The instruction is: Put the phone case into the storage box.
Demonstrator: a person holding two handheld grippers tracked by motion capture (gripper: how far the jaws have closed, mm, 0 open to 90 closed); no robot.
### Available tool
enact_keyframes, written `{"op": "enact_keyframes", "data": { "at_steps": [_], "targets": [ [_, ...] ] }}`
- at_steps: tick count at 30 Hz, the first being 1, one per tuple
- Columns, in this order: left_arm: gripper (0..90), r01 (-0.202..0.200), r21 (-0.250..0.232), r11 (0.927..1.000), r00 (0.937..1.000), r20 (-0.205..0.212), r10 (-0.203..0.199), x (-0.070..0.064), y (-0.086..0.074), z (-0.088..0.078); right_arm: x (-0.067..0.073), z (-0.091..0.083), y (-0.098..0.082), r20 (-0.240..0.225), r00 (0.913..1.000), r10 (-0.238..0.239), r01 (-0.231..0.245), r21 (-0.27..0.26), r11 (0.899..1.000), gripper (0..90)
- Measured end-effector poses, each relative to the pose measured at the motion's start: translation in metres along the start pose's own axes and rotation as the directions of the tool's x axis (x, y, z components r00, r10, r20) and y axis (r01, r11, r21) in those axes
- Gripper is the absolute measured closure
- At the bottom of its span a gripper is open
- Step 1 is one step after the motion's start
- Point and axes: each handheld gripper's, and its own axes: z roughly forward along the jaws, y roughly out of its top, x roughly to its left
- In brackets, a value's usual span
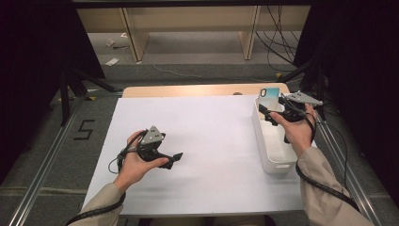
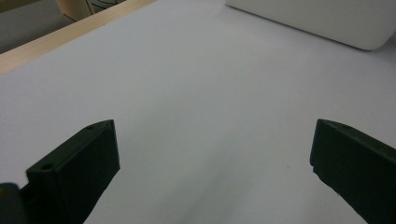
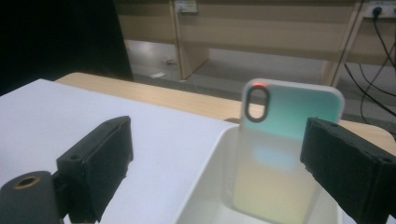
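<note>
A phone case (image 1: 270, 92) with a pale, iridescent back and an oval camera hole stands upright against the far wall of a white bin (image 1: 275, 162) at the table's right. My right gripper (image 1: 267, 115) hovers over the bin, pointing at the case. In the right gripper view the phone case (image 3: 280, 149) sits beyond my right gripper (image 3: 219, 140), whose jaws stand open and apart from it. My left gripper (image 1: 175, 159) rests low over the white sheet (image 1: 207, 141) at the left. In its own view the left gripper (image 2: 215, 140) is open with nothing between the jaws.
The white sheet covers most of a wooden table (image 1: 188, 89). The white bin (image 2: 317, 18) shows far off in the left gripper view. Beyond the table are wooden furniture legs, floor cables and dark curtains at both sides. A metal rail runs along each side.
</note>
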Motion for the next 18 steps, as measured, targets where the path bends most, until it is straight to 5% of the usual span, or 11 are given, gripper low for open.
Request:
{"op": "enact_keyframes", "data": {
  "at_steps": [18],
  "targets": [
    [0.7, 0.005, -0.007, 1.0, 1.0, -0.002, -0.005, 0.0, 0.0, 0.0, 0.026, -0.029, -0.008, -0.129, 0.9909, -0.038, 0.035, -0.022, 0.999, 13.0]
  ]
}}
